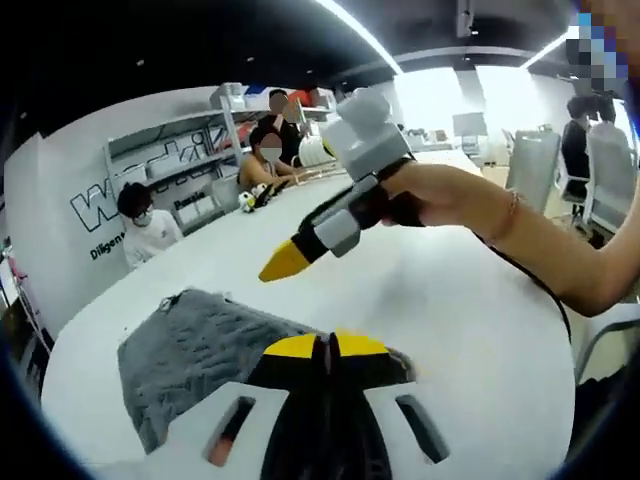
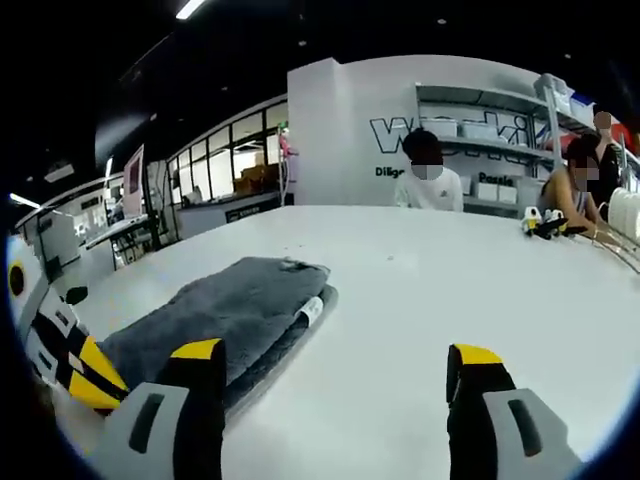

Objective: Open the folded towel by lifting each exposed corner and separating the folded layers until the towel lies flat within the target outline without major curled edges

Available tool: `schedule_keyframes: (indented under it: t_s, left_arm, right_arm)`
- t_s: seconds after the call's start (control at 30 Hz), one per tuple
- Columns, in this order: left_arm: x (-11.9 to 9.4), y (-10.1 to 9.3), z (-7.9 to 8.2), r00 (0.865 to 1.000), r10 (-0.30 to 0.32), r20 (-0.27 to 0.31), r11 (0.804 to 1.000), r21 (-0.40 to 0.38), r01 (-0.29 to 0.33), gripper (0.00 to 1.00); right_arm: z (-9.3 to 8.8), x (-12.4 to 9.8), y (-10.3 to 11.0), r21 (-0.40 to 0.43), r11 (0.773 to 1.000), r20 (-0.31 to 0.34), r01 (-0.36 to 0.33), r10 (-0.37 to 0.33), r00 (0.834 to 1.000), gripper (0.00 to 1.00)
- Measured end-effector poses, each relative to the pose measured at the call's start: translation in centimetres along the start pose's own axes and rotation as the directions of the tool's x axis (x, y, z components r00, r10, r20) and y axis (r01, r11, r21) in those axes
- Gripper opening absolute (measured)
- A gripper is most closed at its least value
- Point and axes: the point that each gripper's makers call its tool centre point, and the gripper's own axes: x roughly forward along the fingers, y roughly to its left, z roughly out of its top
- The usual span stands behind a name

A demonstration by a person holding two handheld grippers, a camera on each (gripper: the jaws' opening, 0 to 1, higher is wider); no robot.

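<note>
Basically nothing done yet: the grey fluffy folded towel [image 2: 225,305] sits stacked on the big white table [image 2: 420,290], near left, no outline visible. Right gripper [image 2: 335,385] gapes wide, empty; left gripper [image 1: 327,347] looks pinched together, grabbing nothing.

The left gripper view looks low across the white tabletop [image 1: 450,300], close above the gray towel [image 1: 200,350] lying just past its fingers. The right gripper view sits near tabletop level, the towel ahead and left of its fingers. Both views share towel, tabletop and wall shelves [image 2: 490,110].
</note>
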Motion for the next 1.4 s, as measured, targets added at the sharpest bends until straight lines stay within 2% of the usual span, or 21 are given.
schedule_keyframes:
  t_s: [0.1,0.17,0.27,0.43,0.6,0.83,0.87,1.03,1.13,1.17,1.27,1.33,1.4]
  left_arm:
    - [-1.3,2.1,1.3,0.994,0.082,0.076,0.996,-0.042,-0.079,0.04]
    - [-2.4,3.6,2.1,0.983,0.135,0.123,0.989,-0.08,-0.126,0.04]
    - [-4.3,6.3,2.7,0.957,0.232,0.174,0.968,-0.135,-0.21,0.04]
    - [-7.4,10.5,1.8,0.914,0.358,0.191,0.921,-0.233,-0.312,0.03]
    - [-10.9,13.8,-0.5,0.873,0.462,0.156,0.871,-0.265,-0.414,0.03]
    - [-14.9,17.0,-4.2,0.83,0.549,0.095,0.809,-0.307,-0.501,0.03]
    - [-15.6,17.7,-4.8,0.816,0.571,0.084,0.793,-0.313,-0.523,0.03]
    - [-19.1,20.0,-6.8,0.763,0.645,0.043,0.733,-0.319,-0.601,0.03]
    - [-21.0,20.7,-7.9,0.734,0.679,0.005,0.706,-0.28,-0.651,0.03]
    - [-21.2,20.8,-8.1,0.731,0.682,0.0,0.703,-0.275,-0.656,0.03]
    - [-23.1,21.4,-10.0,0.694,0.717,-0.061,0.662,-0.252,-0.706,0.03]
    - [-24.0,21.2,-11.5,0.676,0.728,-0.113,0.639,-0.244,-0.729,0.03]
    - [-24.3,20.8,-12.4,0.663,0.736,-0.136,0.629,-0.225,-0.744,0.03]
  right_arm:
    - [0.1,-0.1,-0.1,0.005,1.0,0.006,0.005,-0.005,1.0,0.93]
    - [0.2,-0.2,-0.3,0.011,1.0,0.014,0.013,-0.013,1.0,0.93]
    - [0.3,-0.4,-0.7,0.022,0.999,0.022,0.024,-0.025,0.999,0.92]
    - [0.5,-0.4,-1.0,0.039,0.999,0.027,0.026,-0.027,0.999,0.92]
    - [0.3,-0.3,-0.9,0.034,0.999,0.017,0.022,-0.023,1.0,0.92]
    - [-0.1,-0.1,-0.6,0.021,1.0,0.0,0.019,-0.019,1.0,0.92]
    - [-0.1,-0.1,-0.6,0.019,1.0,-0.002,0.019,-0.019,1.0,0.92]
    - [-0.4,0.2,-0.1,-0.003,1.0,-0.018,0.013,-0.013,1.0,0.92]
    - [-0.5,0.4,0.2,-0.019,1.0,-0.032,0.003,-0.004,0.999,0.92]
    - [-0.6,0.4,0.2,-0.024,1.0,-0.035,0.003,-0.004,0.999,0.92]
    - [-0.8,0.3,0.2,-0.03,1.0,-0.041,0.005,-0.007,0.999,0.92]
    - [-0.8,0.3,0.2,-0.033,0.999,-0.046,0.009,-0.01,0.999,0.92]
    - [-0.9,0.3,0.2,-0.037,0.999,-0.048,0.011,-0.013,0.999,0.92]
